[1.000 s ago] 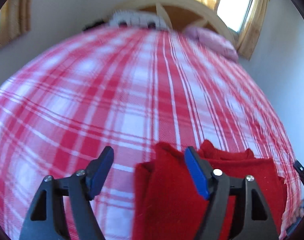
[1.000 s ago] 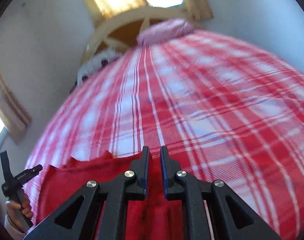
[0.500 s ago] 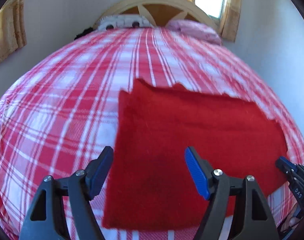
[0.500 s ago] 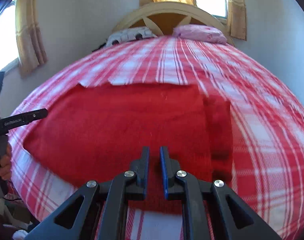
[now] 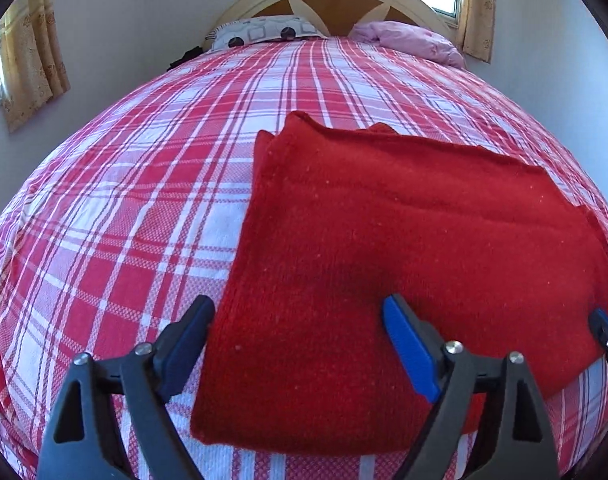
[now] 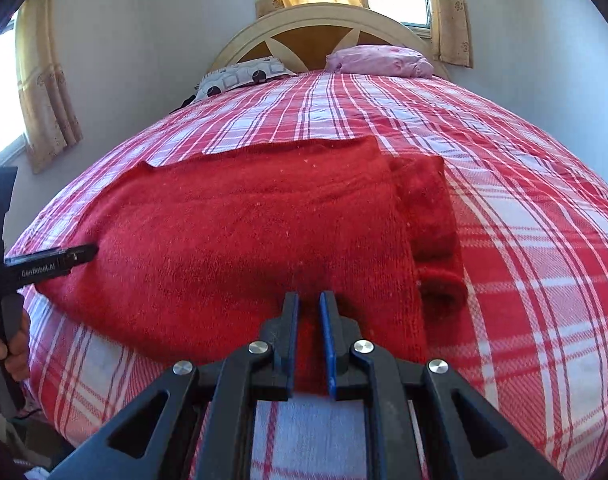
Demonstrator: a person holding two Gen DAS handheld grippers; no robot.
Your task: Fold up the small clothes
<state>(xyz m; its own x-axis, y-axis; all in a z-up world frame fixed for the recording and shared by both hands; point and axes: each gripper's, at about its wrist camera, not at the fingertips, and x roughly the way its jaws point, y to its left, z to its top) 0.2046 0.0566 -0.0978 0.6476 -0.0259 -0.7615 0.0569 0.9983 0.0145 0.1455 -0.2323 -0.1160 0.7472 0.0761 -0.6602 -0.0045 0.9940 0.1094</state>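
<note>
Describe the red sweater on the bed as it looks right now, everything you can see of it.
The red sweater is a fuzzy knit, folded into a rough rectangle and lying flat on the plaid bedspread. A sleeve lies along one side edge, cuff toward the camera. The right gripper is shut at the near edge; whether it pinches fabric is unclear. The left gripper is open over a near corner, its jaws having just widened, pads not pressing.

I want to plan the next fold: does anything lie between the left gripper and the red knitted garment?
No, nothing visible. The left gripper, jaws open, hangs directly over the near left corner of the folded red knitted garment on the red-and-white checked bedspread.
</note>
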